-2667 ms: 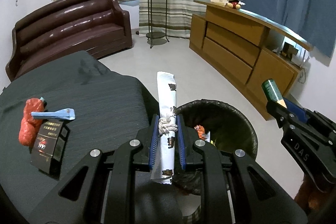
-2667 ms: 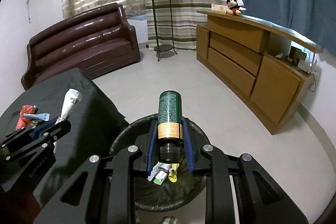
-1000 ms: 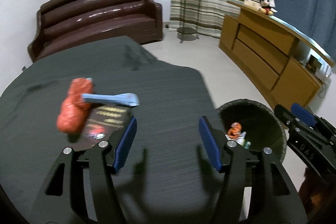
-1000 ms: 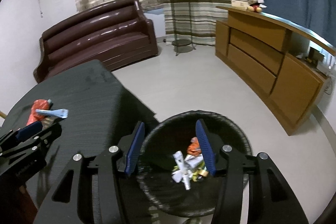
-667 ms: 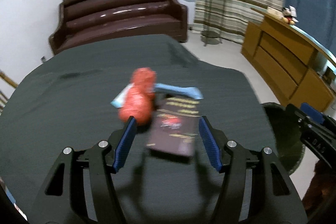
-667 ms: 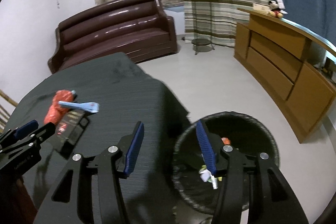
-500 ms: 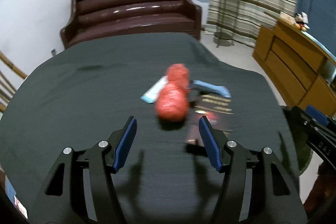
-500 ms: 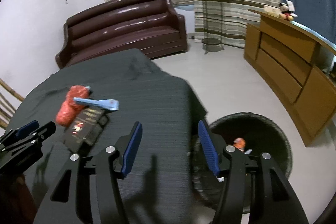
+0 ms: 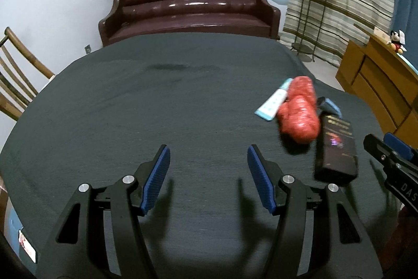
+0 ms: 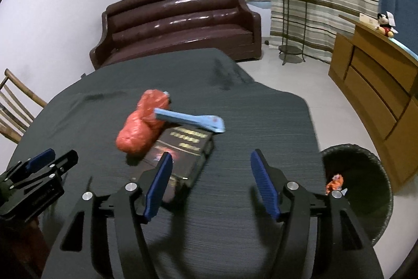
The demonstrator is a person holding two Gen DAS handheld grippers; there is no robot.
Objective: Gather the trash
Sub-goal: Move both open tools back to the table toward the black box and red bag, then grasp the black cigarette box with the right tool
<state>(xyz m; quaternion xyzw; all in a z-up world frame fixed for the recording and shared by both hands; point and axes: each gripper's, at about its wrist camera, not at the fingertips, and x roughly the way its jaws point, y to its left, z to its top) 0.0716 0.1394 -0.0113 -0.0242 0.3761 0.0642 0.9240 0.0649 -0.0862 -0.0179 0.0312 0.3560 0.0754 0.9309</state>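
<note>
From the left wrist view, the left gripper (image 9: 207,175) hangs above the dark cloth of the table (image 9: 156,101) with its jaws spread wide and nothing between them. It points at a bare stretch of cloth, so it is not lined up on anything yet. The remaining trash sits off to its right: a crumpled red bag (image 9: 299,110), a pale blue wrapper (image 9: 273,103) partly tucked under the bag, and a dark box (image 9: 337,147) lying flat and touching the bag's near side. The tip of the right gripper (image 9: 392,156) shows at the right edge, near the box.

From the right wrist view, the right gripper (image 10: 211,182) is also released and empty, its jaws wide apart over the table (image 10: 261,122). Its left finger overlaps the near end of the dark box (image 10: 183,151), which suggests the box is its likely next pick. The red bag (image 10: 142,123) leans against the far side of the box, and the blue wrapper (image 10: 190,119) lies across both. The bin (image 10: 365,169) stands on the floor just off the table's right edge, close enough for short drops, and some scraps already lie in it. The left gripper (image 10: 39,169) shows low at the left, apart from the pile.
</note>
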